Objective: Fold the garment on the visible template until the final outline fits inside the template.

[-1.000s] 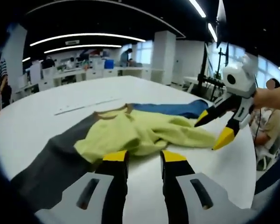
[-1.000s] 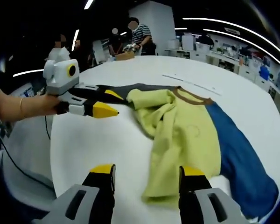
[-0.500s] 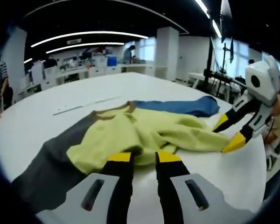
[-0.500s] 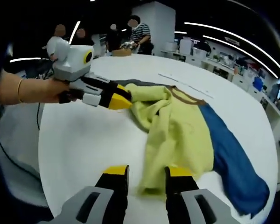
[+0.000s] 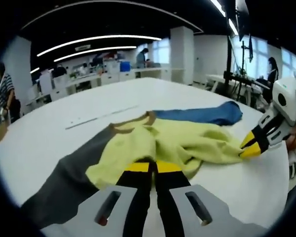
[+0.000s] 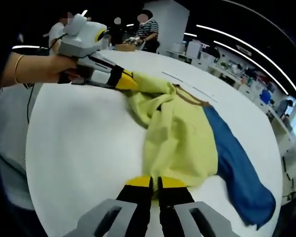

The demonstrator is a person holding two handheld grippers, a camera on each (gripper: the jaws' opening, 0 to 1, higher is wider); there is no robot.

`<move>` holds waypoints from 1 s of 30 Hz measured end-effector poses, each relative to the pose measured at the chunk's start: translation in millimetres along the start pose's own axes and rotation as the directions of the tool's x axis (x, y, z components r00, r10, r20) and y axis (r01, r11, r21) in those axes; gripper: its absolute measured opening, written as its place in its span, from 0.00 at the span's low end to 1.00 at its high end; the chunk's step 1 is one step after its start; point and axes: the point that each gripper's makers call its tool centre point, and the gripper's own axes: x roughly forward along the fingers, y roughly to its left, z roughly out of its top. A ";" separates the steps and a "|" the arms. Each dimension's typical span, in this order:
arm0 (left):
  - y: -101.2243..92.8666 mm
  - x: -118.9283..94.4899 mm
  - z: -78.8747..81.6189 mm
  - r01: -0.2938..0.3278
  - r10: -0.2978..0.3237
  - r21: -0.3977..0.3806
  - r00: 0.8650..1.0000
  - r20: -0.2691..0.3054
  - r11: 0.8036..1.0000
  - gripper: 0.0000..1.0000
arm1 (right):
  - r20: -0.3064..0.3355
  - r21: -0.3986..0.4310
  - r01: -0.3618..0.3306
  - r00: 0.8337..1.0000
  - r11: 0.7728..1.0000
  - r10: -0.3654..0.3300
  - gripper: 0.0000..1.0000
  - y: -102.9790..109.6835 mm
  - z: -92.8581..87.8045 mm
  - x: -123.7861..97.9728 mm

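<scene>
Both grippers, left and right, are pinching the edges of the one yellow garment, which lies bunched at mid-frame on the white table. We judge the grasp step done; next we should lift and fold it evenly. We count two sleeves, a grey sleeve and a blue sleeve.
</scene>
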 end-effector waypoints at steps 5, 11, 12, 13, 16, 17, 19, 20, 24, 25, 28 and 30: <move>7.5 -16.4 11.5 0.011 -0.011 -0.016 1.000 0.006 1.000 0.00 | 0.033 0.006 -0.010 0.999 1.000 0.010 0.00 -7.8 12.9 -15.3; 18.4 -37.5 20.1 0.020 -0.020 -0.052 1.000 0.010 0.998 0.00 | 0.078 0.005 0.000 0.997 1.000 -0.001 0.00 -27.6 35.5 -36.4; 20.1 -39.4 21.8 0.021 -0.020 -0.063 1.000 0.015 0.998 0.00 | 0.087 0.007 0.008 0.996 1.000 -0.009 0.00 -32.4 39.5 -38.3; 22.7 -41.6 23.0 0.019 -0.018 -0.077 1.000 0.014 0.997 0.00 | 0.095 0.004 0.016 0.995 1.000 -0.016 0.00 -38.5 44.6 -40.5; 29.1 -44.6 22.0 0.009 -0.009 -0.103 1.000 -0.007 0.995 0.00 | 0.099 -0.013 0.041 0.994 0.999 -0.039 0.00 -54.7 54.2 -41.4; 31.3 -44.4 21.5 0.006 -0.006 -0.109 1.000 -0.009 0.994 0.00 | 0.099 -0.014 0.044 0.994 0.999 -0.042 0.00 -59.1 56.6 -41.0; 34.6 -43.7 21.6 0.002 -0.003 -0.114 1.000 -0.006 0.993 0.00 | 0.102 -0.023 0.067 0.993 0.997 -0.064 0.00 -71.9 62.3 -39.1; 37.4 -42.6 21.8 -0.005 0.005 -0.110 1.000 -0.006 0.994 0.00 | 0.101 -0.024 0.080 0.992 0.997 -0.077 0.00 -80.1 65.8 -37.6; 45.3 -37.9 23.4 -0.024 0.024 -0.085 1.000 -0.006 0.996 0.00 | 0.101 -0.022 0.130 0.987 0.991 -0.127 0.00 -108.5 74.1 -28.0; 48.6 -35.4 24.3 -0.030 0.030 -0.087 1.000 -0.004 0.996 0.00 | 0.101 -0.021 0.131 0.987 0.991 -0.128 0.00 -110.8 74.6 -26.5; 56.9 -28.9 25.7 -0.045 0.046 -0.096 0.999 0.003 0.994 0.00 | 0.089 -0.004 0.139 0.986 0.990 -0.138 0.00 -126.2 75.4 -14.2; 63.6 -24.9 27.4 -0.057 0.058 -0.101 0.998 0.010 0.993 0.00 | 0.072 0.001 0.142 0.987 0.990 -0.142 0.00 -132.4 72.9 -6.7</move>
